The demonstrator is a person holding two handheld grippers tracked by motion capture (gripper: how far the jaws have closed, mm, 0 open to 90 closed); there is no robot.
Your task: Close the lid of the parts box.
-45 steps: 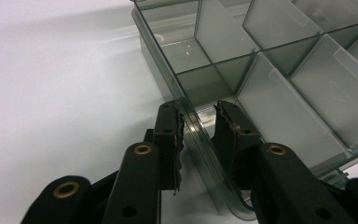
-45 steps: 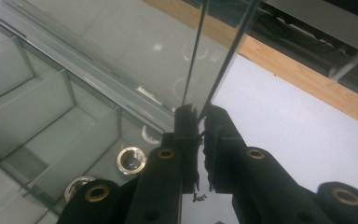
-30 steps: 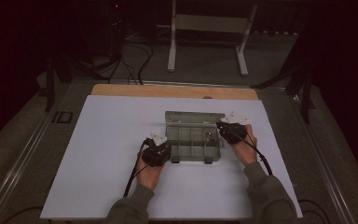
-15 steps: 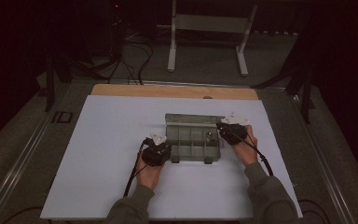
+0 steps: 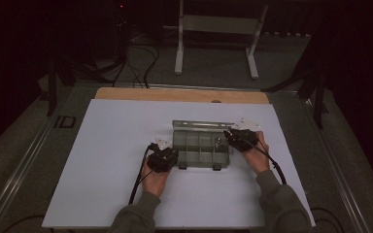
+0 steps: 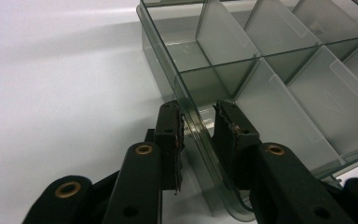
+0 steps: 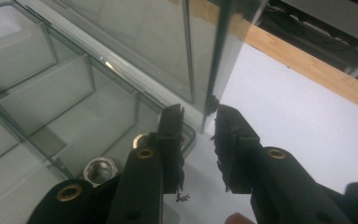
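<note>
Left tongs (image 6: 198,128) clamp the organizer box's (image 5: 201,150) near-left wall; right tongs (image 7: 199,128), jaws just opening, straddle its raised lid (image 7: 168,42) untouched.

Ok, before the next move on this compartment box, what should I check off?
1. Lid raised upright: ok.
2. Right hand-held gripper free of the lid: ok; its jaws have just been opening, with the lid edge between their tips, untouched.
3. Left hand-held gripper straddles the box wall: ok.
4. Left pinch firm: cannot tell.
5. Nuts inside their compartment: ok.
6. Box flat on the white sheet: ok.
</note>
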